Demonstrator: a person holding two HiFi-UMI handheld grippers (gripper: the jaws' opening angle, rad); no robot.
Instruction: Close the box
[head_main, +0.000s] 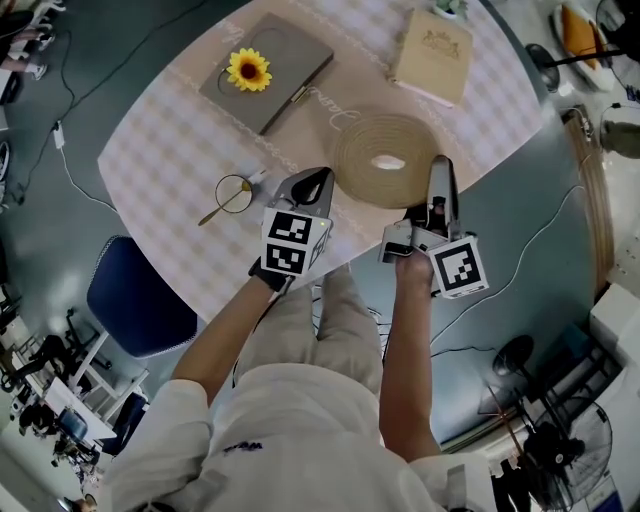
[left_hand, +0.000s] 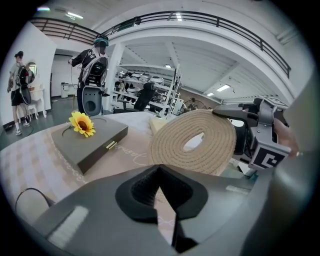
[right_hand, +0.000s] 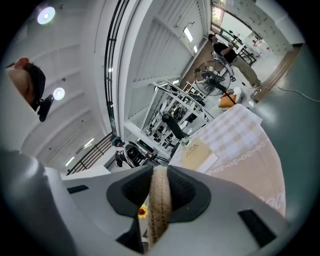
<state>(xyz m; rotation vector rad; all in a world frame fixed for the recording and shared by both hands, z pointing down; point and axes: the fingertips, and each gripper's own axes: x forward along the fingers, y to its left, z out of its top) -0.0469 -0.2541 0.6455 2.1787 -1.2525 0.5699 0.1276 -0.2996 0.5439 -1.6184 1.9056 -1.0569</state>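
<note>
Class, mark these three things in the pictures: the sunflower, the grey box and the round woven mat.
sunflower (head_main: 248, 69): head view, on its dark centre.
grey box (head_main: 292, 62): head view, on the bare lid right of the flower.
round woven mat (head_main: 357, 160): head view, on the coils left of its hole.

Flat grey box (head_main: 292, 62) lies shut, sunflower (head_main: 248, 70) on top

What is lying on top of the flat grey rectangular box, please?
A yellow sunflower rests on the closed flat grey box, near one corner. Whatever lies inside cannot be seen.
</note>
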